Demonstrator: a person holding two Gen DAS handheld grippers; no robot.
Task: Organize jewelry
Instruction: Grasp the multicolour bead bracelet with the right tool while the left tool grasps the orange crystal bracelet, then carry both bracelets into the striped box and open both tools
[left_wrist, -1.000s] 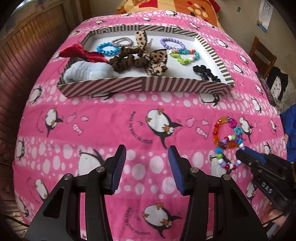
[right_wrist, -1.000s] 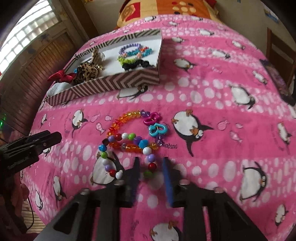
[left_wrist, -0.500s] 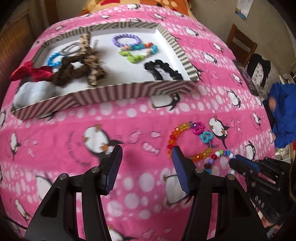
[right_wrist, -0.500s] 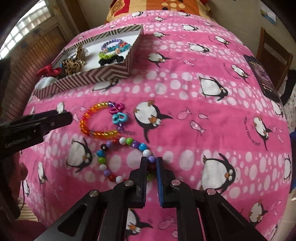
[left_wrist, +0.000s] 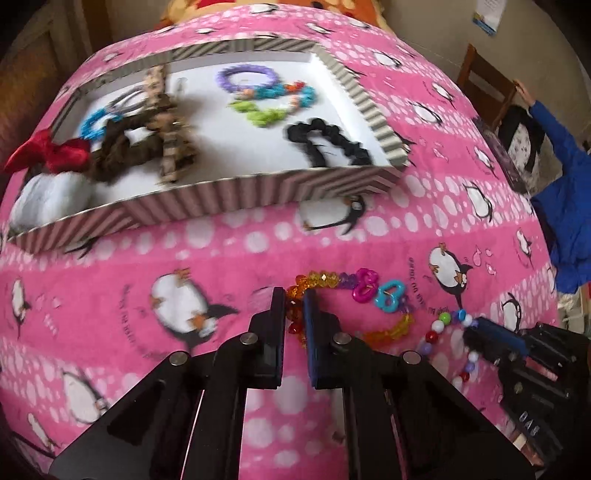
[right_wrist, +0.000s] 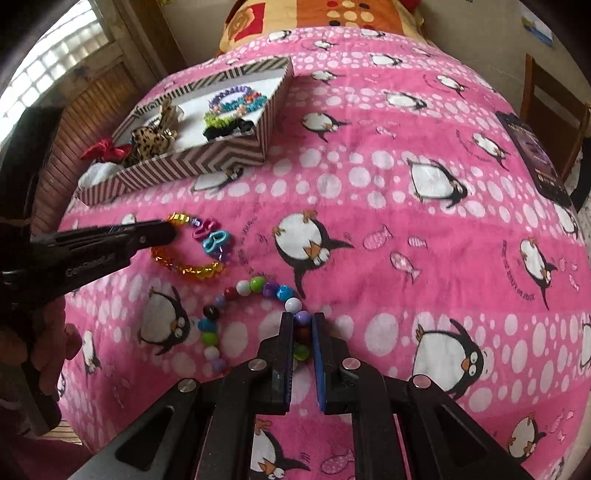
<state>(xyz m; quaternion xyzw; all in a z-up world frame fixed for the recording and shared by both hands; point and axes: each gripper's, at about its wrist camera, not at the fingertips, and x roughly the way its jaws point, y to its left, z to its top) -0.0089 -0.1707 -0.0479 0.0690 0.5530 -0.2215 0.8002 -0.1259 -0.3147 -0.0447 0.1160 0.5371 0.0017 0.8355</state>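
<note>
Left gripper (left_wrist: 294, 310) fingers closing on the faceted orange bracelet (left_wrist: 384, 334), lower centre; a second ago they stood wide over bare blanket (left_wrist: 110, 332). Right gripper (right_wrist: 303, 332) fingers clamped on the round-bead bracelet (right_wrist: 243, 288). Both look ready to lift. Striped box (left_wrist: 207, 206), upper left, already holds scrunchies; near wall needs clearing.

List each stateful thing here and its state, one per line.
Left gripper: jaws closing on the faceted bracelet.
Right gripper: jaws shut on the round-bead bracelet.
Faceted bracelet: on the blanket, outside the box.
Round-bead bracelet: on the blanket, outside the box.
Striped box: lidless, holding scrunchies and bracelets.
</note>
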